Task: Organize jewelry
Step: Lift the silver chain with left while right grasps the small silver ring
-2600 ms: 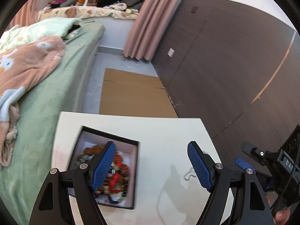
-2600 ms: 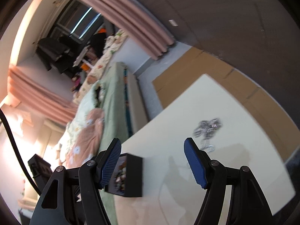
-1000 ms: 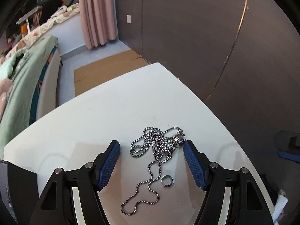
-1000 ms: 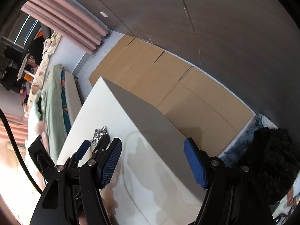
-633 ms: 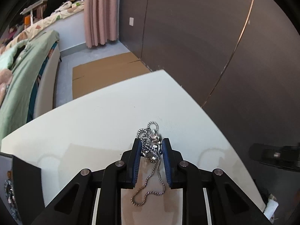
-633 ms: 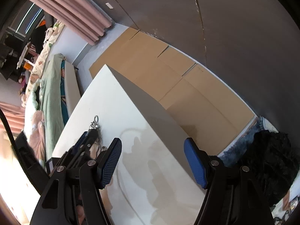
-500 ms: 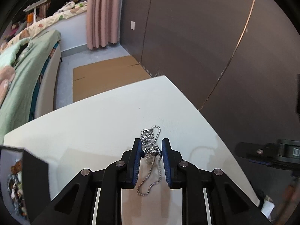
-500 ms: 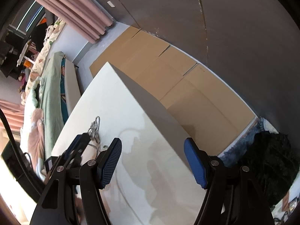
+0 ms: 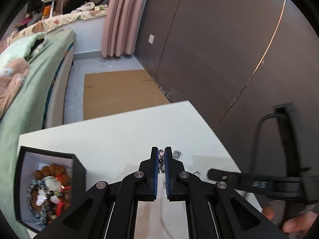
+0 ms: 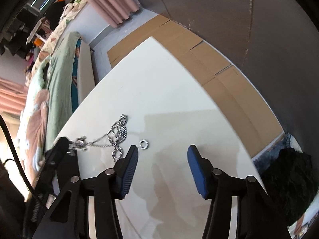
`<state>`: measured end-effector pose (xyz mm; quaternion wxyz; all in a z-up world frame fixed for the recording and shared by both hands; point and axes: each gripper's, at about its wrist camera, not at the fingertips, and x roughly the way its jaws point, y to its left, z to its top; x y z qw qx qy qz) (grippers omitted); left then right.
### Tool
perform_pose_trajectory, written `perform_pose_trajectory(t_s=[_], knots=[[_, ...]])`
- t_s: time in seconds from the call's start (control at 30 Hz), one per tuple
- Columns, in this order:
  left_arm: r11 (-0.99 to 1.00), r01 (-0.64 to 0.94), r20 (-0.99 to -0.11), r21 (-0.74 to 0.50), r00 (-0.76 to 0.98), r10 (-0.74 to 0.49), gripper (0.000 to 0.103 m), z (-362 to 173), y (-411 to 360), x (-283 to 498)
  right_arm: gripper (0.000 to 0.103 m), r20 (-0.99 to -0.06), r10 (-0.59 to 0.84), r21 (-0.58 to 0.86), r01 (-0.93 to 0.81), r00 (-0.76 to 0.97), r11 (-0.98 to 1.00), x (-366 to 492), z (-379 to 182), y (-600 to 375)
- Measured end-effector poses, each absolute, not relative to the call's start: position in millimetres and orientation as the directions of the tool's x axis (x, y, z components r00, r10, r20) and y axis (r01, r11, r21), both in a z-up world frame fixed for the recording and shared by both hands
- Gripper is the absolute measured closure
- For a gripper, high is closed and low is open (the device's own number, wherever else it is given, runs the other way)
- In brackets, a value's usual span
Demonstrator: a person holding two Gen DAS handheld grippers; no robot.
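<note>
My left gripper [image 9: 161, 153] is shut on a silver chain necklace [image 9: 161, 164], whose links hang between the blue pads and trail onto the white table [image 9: 119, 137]. In the right wrist view the necklace [image 10: 117, 133] stretches from the left gripper [image 10: 67, 145] across the table. A small silver ring [image 10: 144, 144] lies just beyond my right gripper [image 10: 162, 155], which is open and empty above the table. The ring also shows in the left wrist view [image 9: 197, 172]. A black jewelry box [image 9: 47, 185] holding beads and chains sits at the table's left.
The table's far and right edges drop to a floor with cardboard sheets [image 9: 119, 91]. A bed with green and pink covers [image 9: 24, 91] runs along the left. A dark wall panel [image 9: 219, 59] stands to the right.
My left gripper, shut on the necklace, has lifted and moved left, dragging the chain; the jewelry box has come into view. My right gripper has swung over the table near the ring, still open.
</note>
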<state>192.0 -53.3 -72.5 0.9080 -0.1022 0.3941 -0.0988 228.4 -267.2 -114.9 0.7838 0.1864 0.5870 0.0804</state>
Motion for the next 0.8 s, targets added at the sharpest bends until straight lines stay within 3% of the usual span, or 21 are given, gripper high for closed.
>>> perform_pose_trajectory(t_s=[0.4,0.7,0.8], knots=[[0.946,0.075,-0.651,-0.316,0.707,-0.274,0.098,-51.8,-14.4,181.4,0.060,-0.926,0.197,0.219,0.031,0.323,0.975,235.2,-114.0,-228.1],[0.942,0.064,-0.635,-0.330,0.724,-0.271,0.098,-45.7,-3.3,177.1,0.064,-0.935,0.025,0.012,-0.039,0.354,0.999,230.3,-110.8,-197.3],[0.942,0.067,-0.626,-0.328,0.732,-0.271,0.098,-41.5,-2.7,173.6,0.083,-0.931,0.010,-0.013,-0.062,0.366,0.998,229.1,-108.7,-192.6]])
